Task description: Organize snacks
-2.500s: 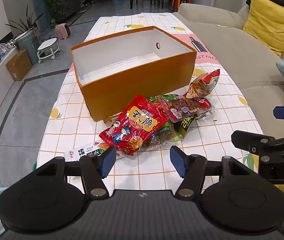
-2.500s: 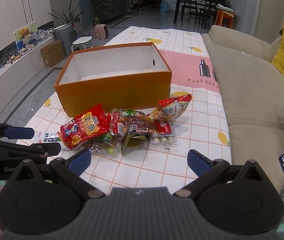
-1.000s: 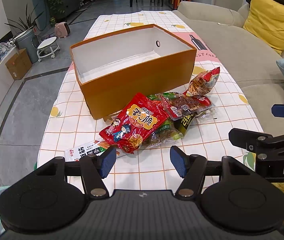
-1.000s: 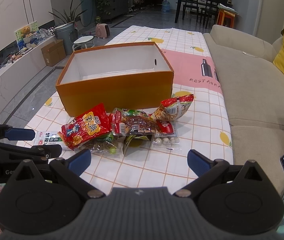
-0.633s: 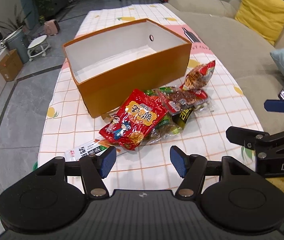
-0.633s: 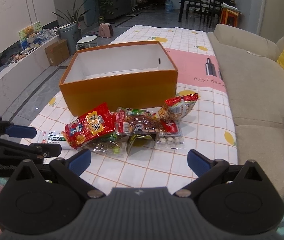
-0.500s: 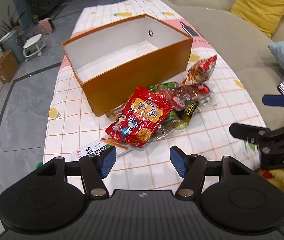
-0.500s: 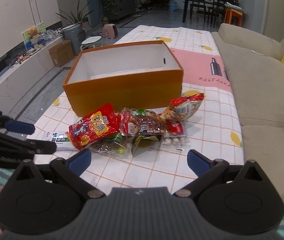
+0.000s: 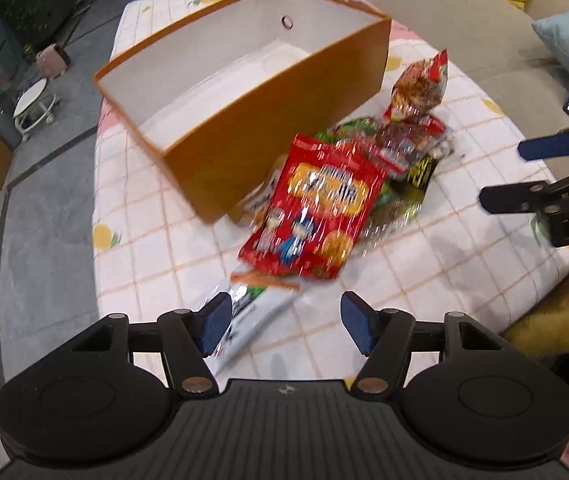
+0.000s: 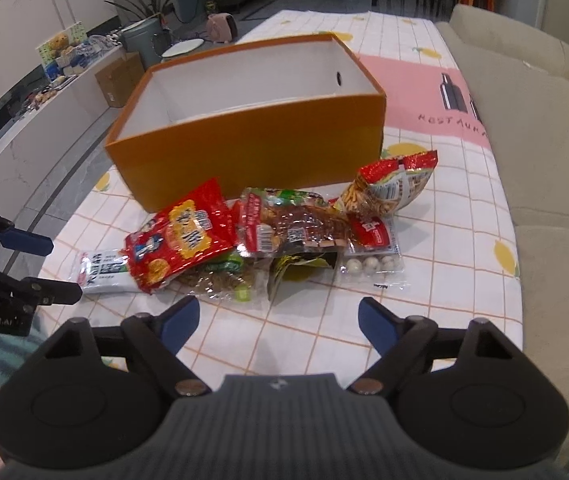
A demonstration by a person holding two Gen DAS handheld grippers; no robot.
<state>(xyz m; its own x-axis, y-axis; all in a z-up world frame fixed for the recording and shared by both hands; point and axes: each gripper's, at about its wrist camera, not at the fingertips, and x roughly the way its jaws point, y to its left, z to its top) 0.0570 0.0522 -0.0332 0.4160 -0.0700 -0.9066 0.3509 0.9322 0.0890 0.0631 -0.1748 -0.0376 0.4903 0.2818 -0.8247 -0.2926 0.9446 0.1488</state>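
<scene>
- A long table [image 10: 456, 184] covered in a white checked cloth with lemon prints runs alongside a beige sofa [image 10: 544, 128].
- An orange cardboard box [image 10: 252, 140] with a smooth white inside stands open on the table. No snacks show inside it.
- A heap of snack packets lies on the cloth just in front of the box, none of them in a claw.
- A shiny red bag [image 9: 316, 208] with cartoon figures sits on top of the heap, its upper edge near the box's front wall.
- A flat white packet [image 9: 252, 316] pokes out from under the red bag toward the left claw.
- A clear crinkly packet of brown pieces [image 10: 296, 224] lies in the middle, partly over a green and black wrapper [image 10: 296, 268].
- A puffy red and white bag [image 10: 388, 192] leans at the right end of the heap, near the box's corner.
- A small clear pack of pale round balls [image 10: 372, 264] lies flat beside it.
- The left claw [image 9: 286, 322] hovers open, one blue pad [image 9: 214, 322] just over the white packet.
- The right claw [image 10: 278, 326] hovers open above bare cloth, short of the heap.
- The left-hand view is blurred.
</scene>
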